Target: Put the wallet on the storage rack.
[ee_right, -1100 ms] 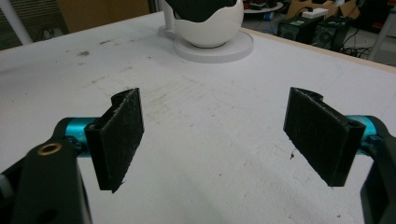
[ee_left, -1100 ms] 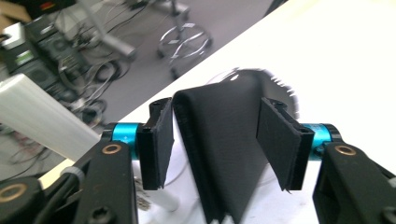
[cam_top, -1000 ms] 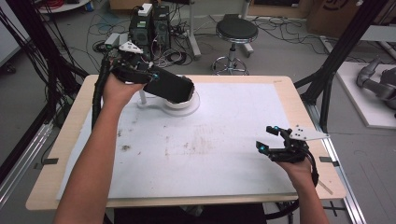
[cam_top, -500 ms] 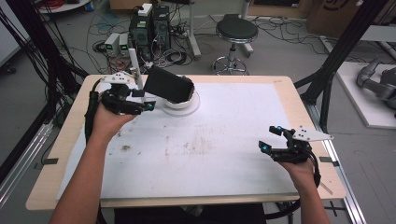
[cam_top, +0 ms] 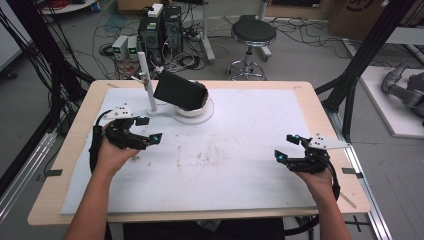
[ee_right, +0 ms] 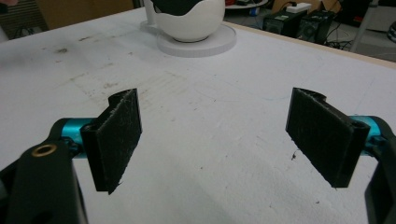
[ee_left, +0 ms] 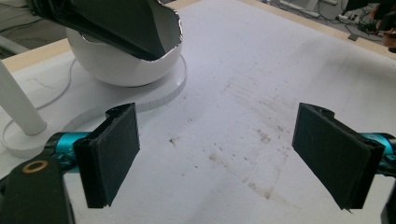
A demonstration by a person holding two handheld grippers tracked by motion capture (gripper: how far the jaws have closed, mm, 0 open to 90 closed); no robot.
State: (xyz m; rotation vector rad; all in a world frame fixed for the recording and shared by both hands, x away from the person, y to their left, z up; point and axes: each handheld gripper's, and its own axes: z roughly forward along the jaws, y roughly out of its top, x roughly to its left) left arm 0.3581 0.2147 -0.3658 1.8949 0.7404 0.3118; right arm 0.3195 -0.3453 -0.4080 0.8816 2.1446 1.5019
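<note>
My right tongs [cam_top: 295, 150] sit gaping over the bare tabletop [cam_top: 240, 170]. My left tongs [cam_top: 146, 131] have just been opening, with nothing between them. Just beyond them, the black pouch [cam_top: 180, 91] leans tilted in the white bowl [cam_top: 197, 107], untouched.

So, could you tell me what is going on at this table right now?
A person holds tongs in each hand over a white mat. The left tongs have just been opening, nothing between the jaws, and sit near the black pouch propped in the white bowl. The right tongs rest open and empty at the mat's right side.
</note>
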